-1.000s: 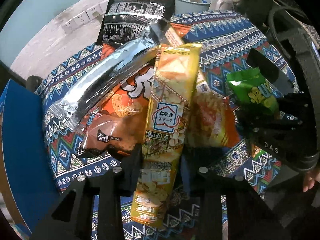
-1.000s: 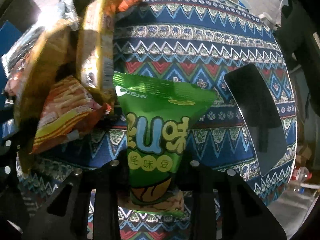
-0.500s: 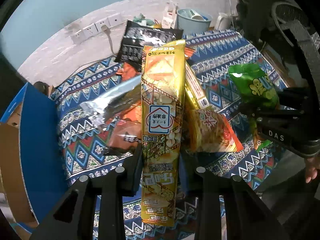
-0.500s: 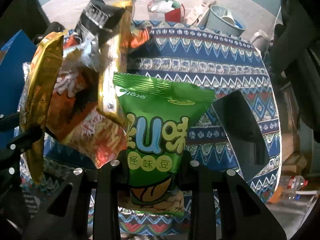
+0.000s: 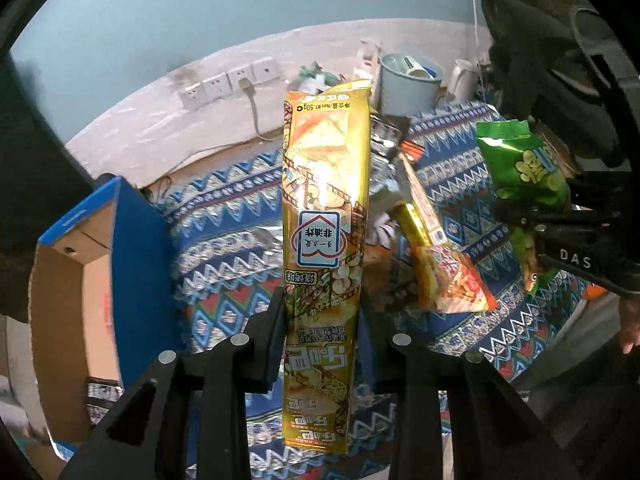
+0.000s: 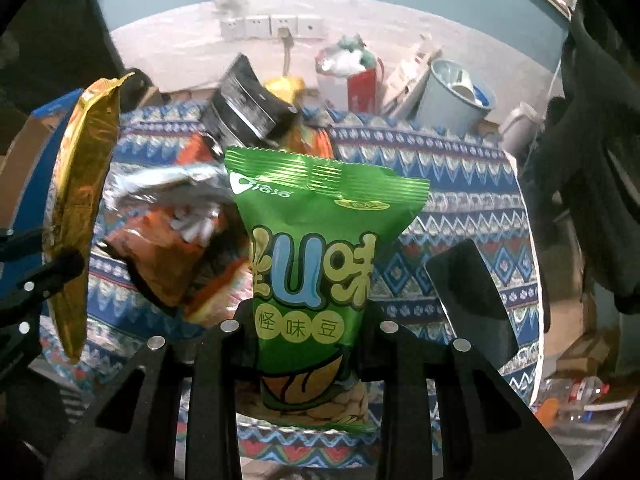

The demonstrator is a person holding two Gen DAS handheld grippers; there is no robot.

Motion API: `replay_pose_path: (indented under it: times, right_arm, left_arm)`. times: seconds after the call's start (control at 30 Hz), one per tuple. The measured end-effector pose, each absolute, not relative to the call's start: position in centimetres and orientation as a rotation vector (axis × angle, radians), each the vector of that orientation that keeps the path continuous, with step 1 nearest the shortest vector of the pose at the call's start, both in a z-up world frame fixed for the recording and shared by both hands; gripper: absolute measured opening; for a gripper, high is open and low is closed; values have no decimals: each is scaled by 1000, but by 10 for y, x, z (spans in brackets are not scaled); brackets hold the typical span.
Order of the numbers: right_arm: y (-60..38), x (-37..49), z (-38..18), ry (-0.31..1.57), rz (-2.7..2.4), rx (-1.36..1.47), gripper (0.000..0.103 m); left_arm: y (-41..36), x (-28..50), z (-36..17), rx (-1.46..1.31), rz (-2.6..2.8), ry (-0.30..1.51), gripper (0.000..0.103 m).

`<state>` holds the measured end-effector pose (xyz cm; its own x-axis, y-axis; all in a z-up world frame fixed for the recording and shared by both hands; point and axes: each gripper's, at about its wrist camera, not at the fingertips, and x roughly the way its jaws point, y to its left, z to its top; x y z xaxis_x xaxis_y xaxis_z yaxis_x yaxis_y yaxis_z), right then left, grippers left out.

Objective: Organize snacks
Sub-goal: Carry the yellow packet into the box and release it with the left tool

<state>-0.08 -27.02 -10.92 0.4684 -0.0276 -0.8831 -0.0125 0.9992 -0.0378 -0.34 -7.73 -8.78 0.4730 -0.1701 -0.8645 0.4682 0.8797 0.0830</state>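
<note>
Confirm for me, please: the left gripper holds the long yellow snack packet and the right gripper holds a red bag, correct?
Not quite. The right gripper holds a green bag, not a red one, as the right wrist view shows. The left gripper does hold the long yellow snack packet.

The yellow packet (image 5: 324, 240) reads "50g"; the right hand-held gripper (image 5: 520, 224) "DAS".

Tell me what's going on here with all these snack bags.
A person is sorting snacks with a handheld gripper in each hand. The left gripper is clamped on a tall yellow snack pack, held upright above the patterned tablecloth. The right gripper holds a green bean bag. More packets lie piled on the cloth, and an open cardboard box sits at the left.
</note>
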Motion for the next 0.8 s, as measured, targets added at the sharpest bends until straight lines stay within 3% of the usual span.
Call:
replay_pose_path:
  times: [0.8]
  right_arm:
    - [-179,28,-62,987,142,-93,29]
  left_arm:
    - [12,13,-43,206,-267,906,32]
